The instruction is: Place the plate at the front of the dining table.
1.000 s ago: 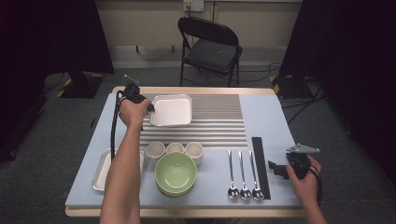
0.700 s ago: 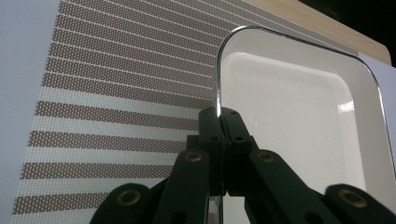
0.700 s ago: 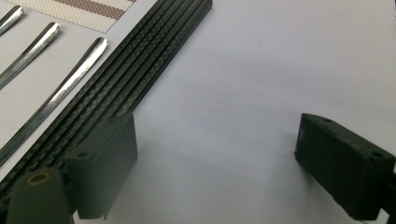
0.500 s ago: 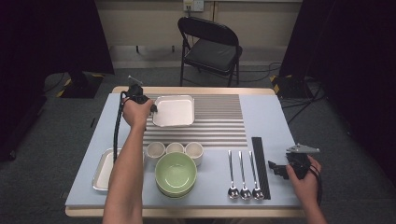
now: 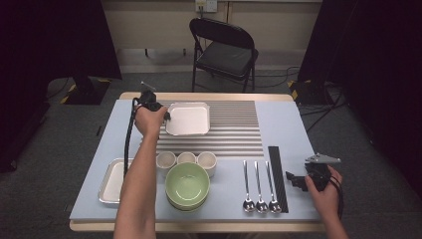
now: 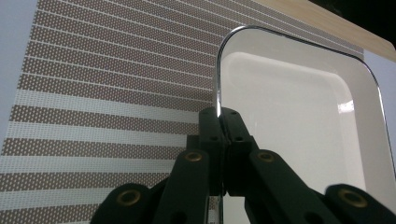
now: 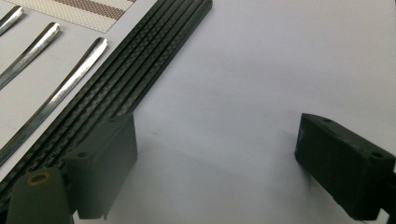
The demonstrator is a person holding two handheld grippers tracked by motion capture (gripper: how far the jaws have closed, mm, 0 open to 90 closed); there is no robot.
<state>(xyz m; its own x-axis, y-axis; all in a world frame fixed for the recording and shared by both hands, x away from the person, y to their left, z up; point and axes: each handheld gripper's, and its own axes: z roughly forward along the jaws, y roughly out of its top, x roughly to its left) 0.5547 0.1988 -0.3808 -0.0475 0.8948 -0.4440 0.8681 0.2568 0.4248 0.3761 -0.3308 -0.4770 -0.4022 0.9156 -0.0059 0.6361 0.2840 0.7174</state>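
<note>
— Where does the square tray [image 5: 187, 119] sit relative to the left gripper [image 6: 223, 122]?
— Its left rim stands right between the jaws, which are pinched tight on that thin metal edge. The tray rests on the striped mat [image 5: 234, 130], at its far left corner on the bench [image 5: 283, 124].
— Which way does it point?
— It is almost square, so no clear long axis; its sides run in line with the mat's edges.
— Anything different from a moment ago?
— Hardly. The tray and the left hand sit where they were.
— And the right gripper [image 7: 217, 158]?
— Jaws wide apart, holding nothing, over bare bench beside the black strip [image 7: 121, 81] and the spoons [image 5: 259, 186].
</note>
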